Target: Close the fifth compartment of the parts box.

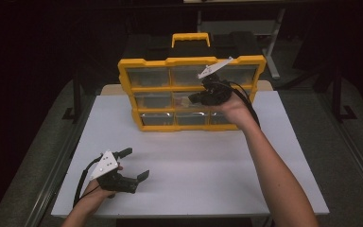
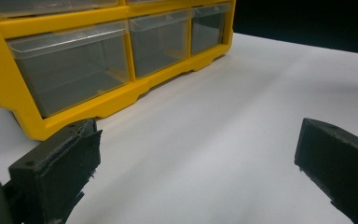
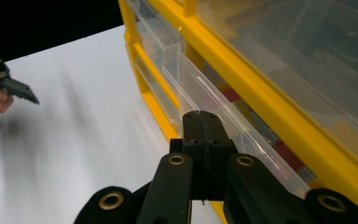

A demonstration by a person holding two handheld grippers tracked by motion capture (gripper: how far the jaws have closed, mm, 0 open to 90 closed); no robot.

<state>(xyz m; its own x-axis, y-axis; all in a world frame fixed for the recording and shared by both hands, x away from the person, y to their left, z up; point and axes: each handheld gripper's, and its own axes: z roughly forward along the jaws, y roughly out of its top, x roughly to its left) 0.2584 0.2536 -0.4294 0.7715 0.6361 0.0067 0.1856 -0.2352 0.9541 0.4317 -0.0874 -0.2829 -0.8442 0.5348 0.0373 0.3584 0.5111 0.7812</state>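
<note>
A: Where is the drawer, and what is it like?

B: A clear plastic drawer (image 3: 223, 109) sits in the middle row of a yellow organizer (image 1: 191, 92), which stands upright at the far side of a white table (image 1: 194, 161). The drawer looks partly pulled out, its thin front lip jutting past the yellow frame. Small items, some red, lie inside, too blurred to name.

A: How would it handle?

B: Probably light, stiff and slick. The thin, see-through walls could crack under a hard squeeze. The front lip seems the best place to hold, pulling straight out so the drawer doesn't jam or tip its contents.

A: What is the right gripper doing?

B: The right gripper (image 3: 201, 122) is at that lip with its black jaws pressed fully together. Whether the lip is pinched between them cannot be told.

A: And the left one?

B: The left gripper (image 1: 134, 164) rests low over the table's near left part, well apart from the organizer, its jaws spread wide with nothing between them.
</note>
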